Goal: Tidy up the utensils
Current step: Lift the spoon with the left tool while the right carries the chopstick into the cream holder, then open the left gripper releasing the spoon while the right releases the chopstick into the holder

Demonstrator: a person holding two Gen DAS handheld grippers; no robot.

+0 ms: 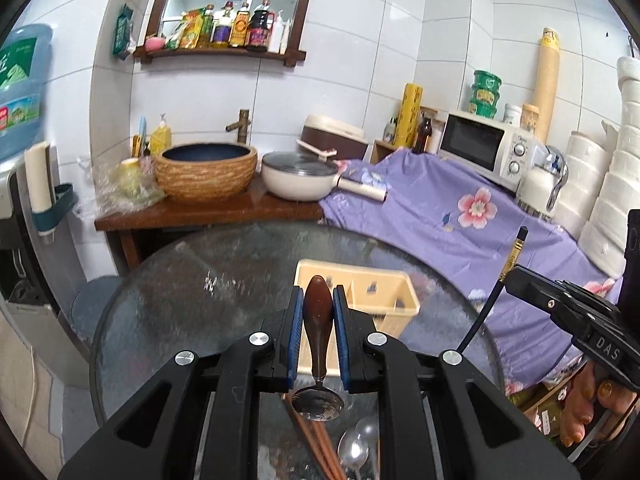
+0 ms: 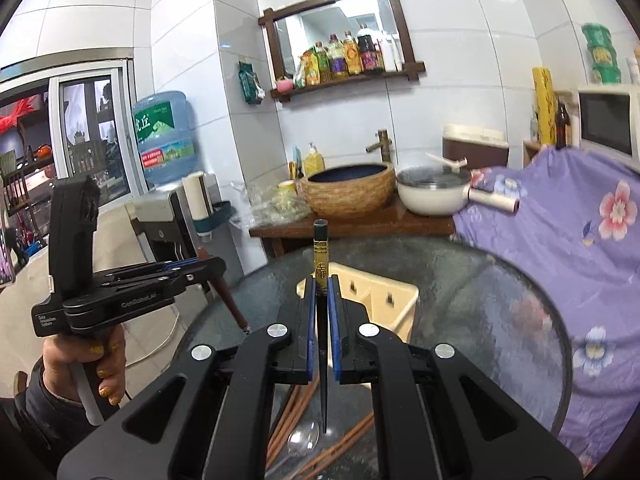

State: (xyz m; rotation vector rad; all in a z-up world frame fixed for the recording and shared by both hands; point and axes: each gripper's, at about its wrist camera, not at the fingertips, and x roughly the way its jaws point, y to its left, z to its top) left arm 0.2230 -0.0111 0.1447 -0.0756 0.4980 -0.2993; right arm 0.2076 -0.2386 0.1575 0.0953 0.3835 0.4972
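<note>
L gripper (image 1: 316, 300) fingers grasp spoon (image 1: 317, 344), tilted down – R gripper (image 2: 321, 300) fingers clamp black chopstick (image 2: 321, 264)

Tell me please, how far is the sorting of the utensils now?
Done: nothing visible yet in the cream holder. In hand: the left gripper clamps a wooden-handled spoon; the right gripper clamps a black chopstick. Left: metal spoons and brown chopsticks on the glass table.

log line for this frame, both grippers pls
left gripper: shut on spoon | right gripper: shut on chopstick | caddy: empty, ahead | phase: carrying
</note>
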